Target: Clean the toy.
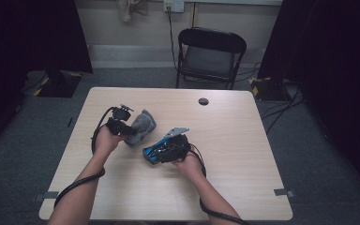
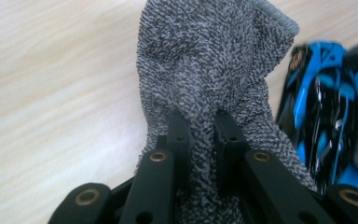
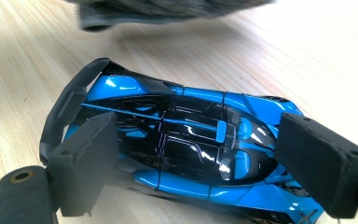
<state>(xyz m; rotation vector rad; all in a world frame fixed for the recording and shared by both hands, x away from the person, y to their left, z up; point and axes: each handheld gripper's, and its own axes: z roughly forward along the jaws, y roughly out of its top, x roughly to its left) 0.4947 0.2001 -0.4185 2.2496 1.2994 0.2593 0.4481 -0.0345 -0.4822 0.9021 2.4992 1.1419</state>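
Observation:
A grey terry cloth (image 1: 142,125) lies bunched on the wooden table (image 1: 243,154), left of centre. My left gripper (image 1: 130,127) is shut on a fold of it; in the left gripper view the cloth (image 2: 214,60) is pinched between the two black jaws of that gripper (image 2: 201,126). Just to its right is a blue and black toy car (image 1: 153,153). My right gripper (image 1: 161,151) holds it, with one pad against each end of the car (image 3: 186,116), the gripper (image 3: 203,140) spanning it. The car (image 2: 326,116) also shows beside the cloth, and the cloth's edge (image 3: 168,9) hangs beyond the car.
A round cable hole (image 1: 203,101) sits near the table's far edge. A black folding chair (image 1: 211,54) stands behind the table. Bare tabletop lies to the right and towards the near edge. Cables trail from both grippers along the person's forearms.

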